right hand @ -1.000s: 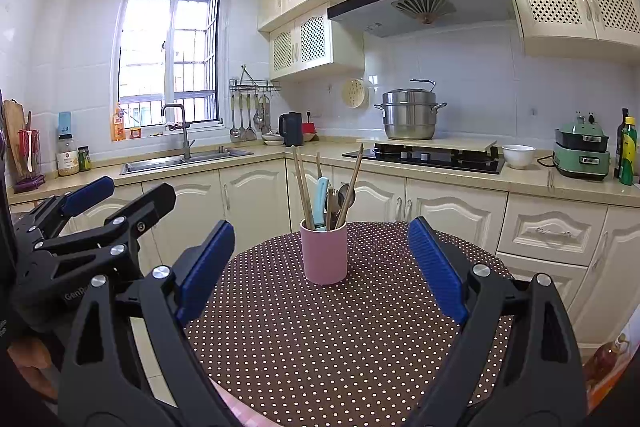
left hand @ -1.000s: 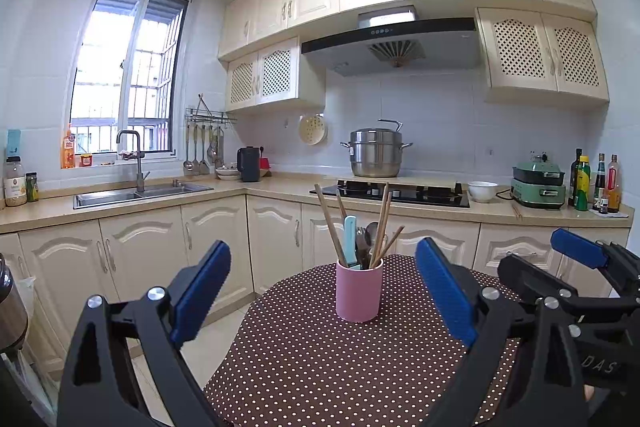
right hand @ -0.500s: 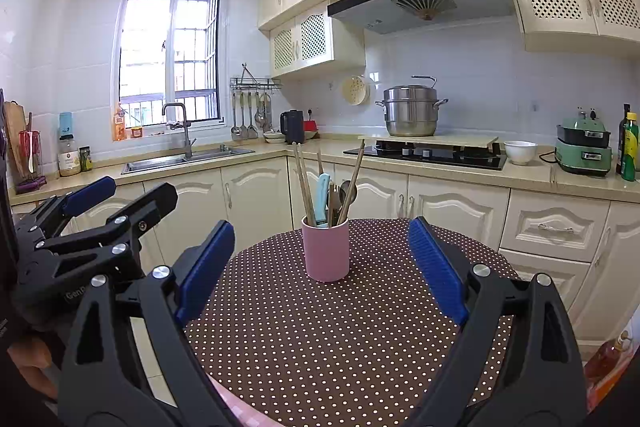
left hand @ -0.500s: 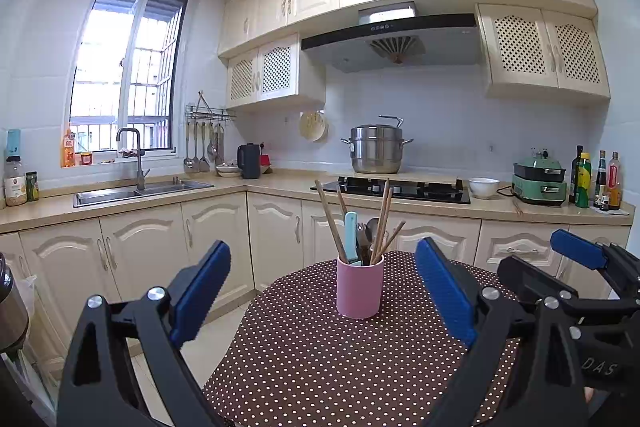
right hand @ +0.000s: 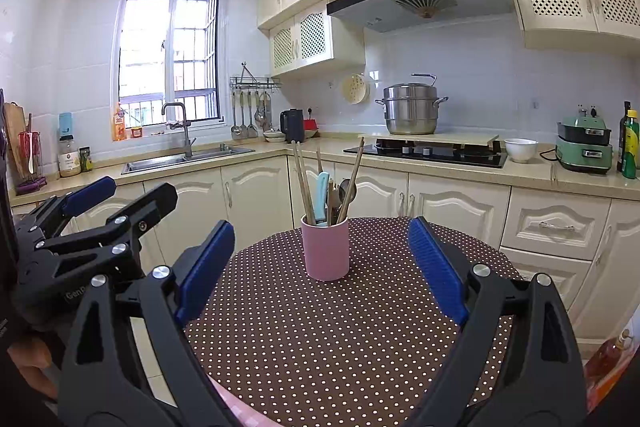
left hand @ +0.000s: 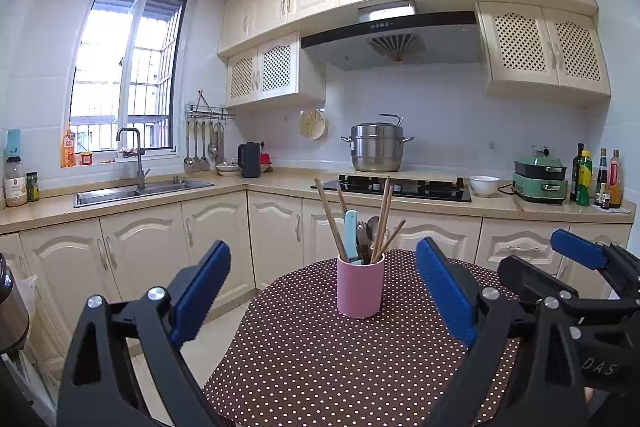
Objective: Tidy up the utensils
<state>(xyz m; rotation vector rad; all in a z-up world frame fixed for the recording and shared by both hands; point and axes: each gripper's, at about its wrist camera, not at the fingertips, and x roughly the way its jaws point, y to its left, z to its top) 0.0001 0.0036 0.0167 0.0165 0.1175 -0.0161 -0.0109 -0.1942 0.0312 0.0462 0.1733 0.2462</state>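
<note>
Centre frame: pink utensil cup holding chopsticks on dotted tablecloth. Left gripper and right gripper: jaws apart, empty.

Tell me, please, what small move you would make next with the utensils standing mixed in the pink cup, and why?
Probably bring the right gripper forward toward the pink cup. Both it and the left gripper are open, empty and short of the cup, which stands alone on the dotted tablecloth with chopsticks, a light blue handle and a spoon bunched together, so nothing can be sorted until one is reached.
</note>
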